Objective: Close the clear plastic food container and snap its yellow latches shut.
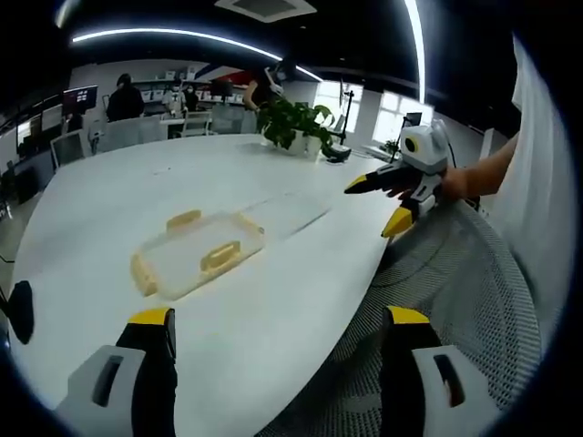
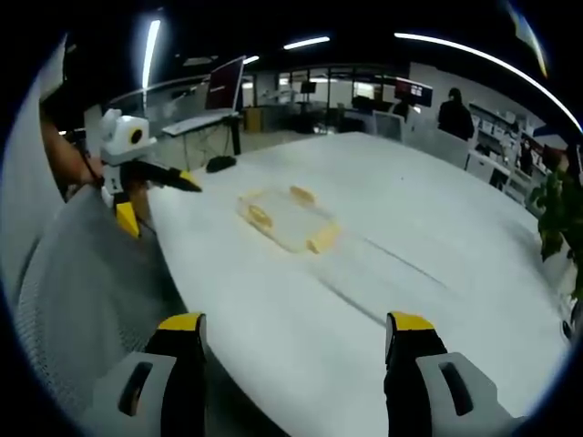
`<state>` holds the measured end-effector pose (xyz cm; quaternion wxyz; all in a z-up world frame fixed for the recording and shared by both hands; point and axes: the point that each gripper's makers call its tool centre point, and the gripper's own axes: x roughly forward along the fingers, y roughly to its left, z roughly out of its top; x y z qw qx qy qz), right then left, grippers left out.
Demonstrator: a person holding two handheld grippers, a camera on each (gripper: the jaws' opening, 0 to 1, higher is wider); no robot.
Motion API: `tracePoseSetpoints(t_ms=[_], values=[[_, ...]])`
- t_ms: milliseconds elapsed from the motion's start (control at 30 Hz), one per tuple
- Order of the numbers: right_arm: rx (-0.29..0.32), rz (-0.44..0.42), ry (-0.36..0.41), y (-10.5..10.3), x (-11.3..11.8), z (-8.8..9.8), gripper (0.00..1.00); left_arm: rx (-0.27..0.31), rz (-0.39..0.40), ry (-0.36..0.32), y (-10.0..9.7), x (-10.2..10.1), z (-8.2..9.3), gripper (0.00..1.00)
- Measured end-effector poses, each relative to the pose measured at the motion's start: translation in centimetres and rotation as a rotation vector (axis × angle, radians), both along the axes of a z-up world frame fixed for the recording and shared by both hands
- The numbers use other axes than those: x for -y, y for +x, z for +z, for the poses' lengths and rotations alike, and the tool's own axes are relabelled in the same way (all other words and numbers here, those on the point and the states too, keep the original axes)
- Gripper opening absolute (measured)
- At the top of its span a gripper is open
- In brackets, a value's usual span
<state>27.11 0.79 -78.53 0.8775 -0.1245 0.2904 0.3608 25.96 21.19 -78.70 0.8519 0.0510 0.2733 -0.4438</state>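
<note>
Left gripper view showed the clear food container (image 1: 199, 254) lying flat on the white table (image 1: 301, 264), well apart from both tools. The left gripper (image 1: 278, 330) was held wide open and empty; the right gripper (image 1: 376, 202) was likewise parted, with nothing held. Whether the lid was seated could not be told. The approach step was judged in hand; a reach forward to the yellow latches (image 1: 220, 256) was called for next. The long axis was seen slanting from lower left to upper right.

Open office: white table (image 1: 273, 300), potted plant (image 1: 293, 123), ceiling light strips (image 1: 182, 36), perhaps distant desks.
</note>
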Motion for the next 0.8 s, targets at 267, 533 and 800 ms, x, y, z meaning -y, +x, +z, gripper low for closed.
tracePoseSetpoints(t_ms=[267, 533, 800], values=[[-0.003, 0.006, -0.009, -0.04, -0.08, -0.13, 0.80, 0.005, 0.006, 0.001, 0.07, -0.13, 0.04, 0.94], [-0.005, 0.012, -0.019, -0.19, 0.00, -0.28, 0.79, 0.010, -0.012, 0.009, -0.18, 0.16, 0.10, 0.94], [-0.008, 0.010, -0.019, -0.33, -0.01, -0.40, 0.79, 0.020, -0.016, 0.023, -0.30, 0.08, -0.05, 0.93]])
